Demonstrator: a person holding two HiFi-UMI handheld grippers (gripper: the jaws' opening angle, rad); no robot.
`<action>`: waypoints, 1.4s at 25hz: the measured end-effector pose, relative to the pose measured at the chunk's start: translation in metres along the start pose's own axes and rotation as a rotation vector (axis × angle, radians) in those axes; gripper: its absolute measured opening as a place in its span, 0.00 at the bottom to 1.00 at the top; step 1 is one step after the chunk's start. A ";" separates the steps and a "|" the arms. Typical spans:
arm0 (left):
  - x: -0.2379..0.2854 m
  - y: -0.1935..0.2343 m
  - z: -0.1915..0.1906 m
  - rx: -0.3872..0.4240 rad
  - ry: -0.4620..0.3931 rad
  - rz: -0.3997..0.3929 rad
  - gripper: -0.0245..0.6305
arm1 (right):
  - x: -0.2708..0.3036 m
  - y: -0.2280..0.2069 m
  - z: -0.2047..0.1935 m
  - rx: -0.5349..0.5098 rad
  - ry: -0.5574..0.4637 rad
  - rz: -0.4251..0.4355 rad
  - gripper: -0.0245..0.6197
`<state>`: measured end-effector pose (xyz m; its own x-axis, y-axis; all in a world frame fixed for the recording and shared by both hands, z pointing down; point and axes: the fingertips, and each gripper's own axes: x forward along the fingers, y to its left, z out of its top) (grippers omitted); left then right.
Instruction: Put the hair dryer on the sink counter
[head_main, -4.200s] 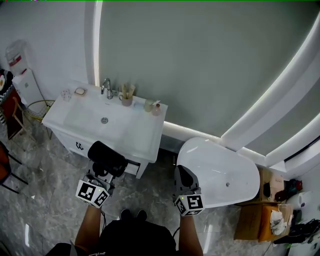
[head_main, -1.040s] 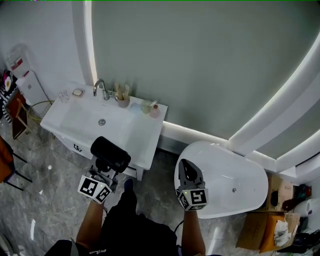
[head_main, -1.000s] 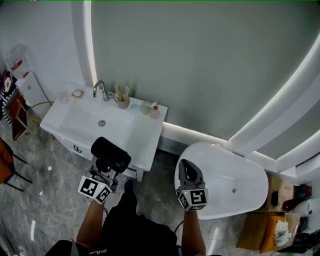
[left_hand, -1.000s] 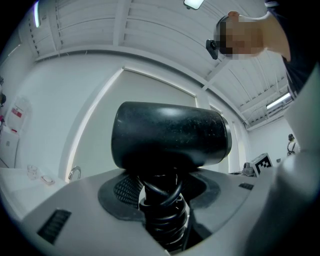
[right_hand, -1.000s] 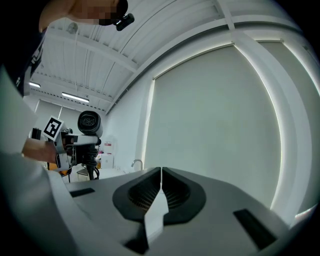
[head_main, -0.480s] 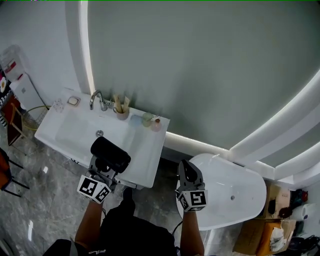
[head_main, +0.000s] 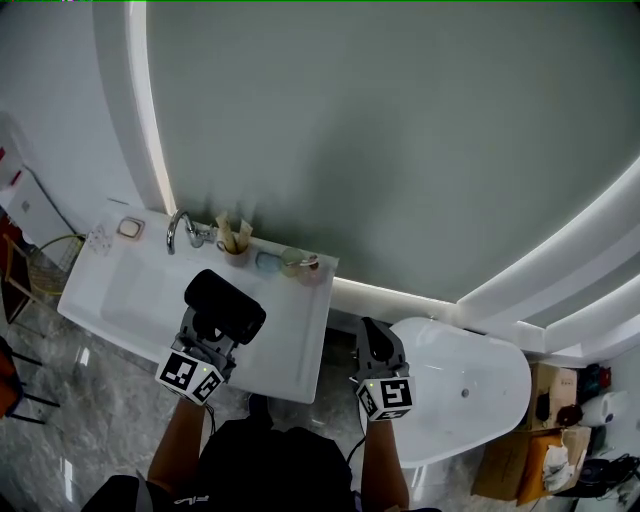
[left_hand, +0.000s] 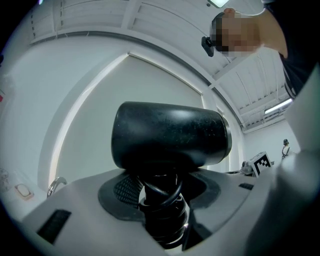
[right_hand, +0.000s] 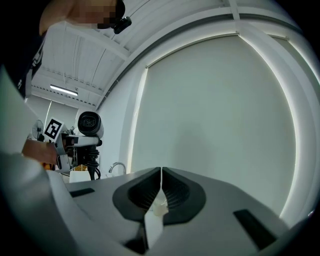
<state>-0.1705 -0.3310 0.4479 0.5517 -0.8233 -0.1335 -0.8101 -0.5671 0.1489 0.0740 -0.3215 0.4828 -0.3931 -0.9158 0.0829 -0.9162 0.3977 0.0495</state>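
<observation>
My left claw (left_hand: 160, 212) is clamped on the handle (left_hand: 161, 225) of the black hair dryer (left_hand: 170, 135), upright over the sink bench (head_main: 290, 345); it looks rigid, smooth and top-heavy, so I'd grip low, with my right claw (right_hand: 161, 197) closed and empty.

Bright, even lighting with faint shadows; a glowing arched light strip (head_main: 158, 160) rims the grey wall panel (head_main: 400, 130). Both gripper views show fisheye bending and dark corners.

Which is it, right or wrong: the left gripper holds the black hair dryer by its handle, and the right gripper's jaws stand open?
One point is wrong: the right gripper is shut and empty, as the right gripper view shows. The left gripper does hold the hair dryer by its handle.
</observation>
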 end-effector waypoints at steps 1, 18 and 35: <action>0.005 0.005 0.000 -0.004 0.004 -0.008 0.38 | 0.005 -0.001 0.001 -0.002 -0.001 -0.008 0.09; 0.053 0.004 -0.007 -0.003 0.004 0.012 0.38 | 0.044 -0.040 0.011 0.000 -0.024 0.012 0.09; 0.078 0.000 -0.031 -0.006 0.053 0.071 0.38 | 0.071 -0.064 0.007 0.020 -0.027 0.085 0.09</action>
<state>-0.1211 -0.3964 0.4682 0.5027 -0.8616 -0.0703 -0.8465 -0.5072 0.1622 0.1045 -0.4124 0.4786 -0.4711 -0.8801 0.0594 -0.8807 0.4730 0.0240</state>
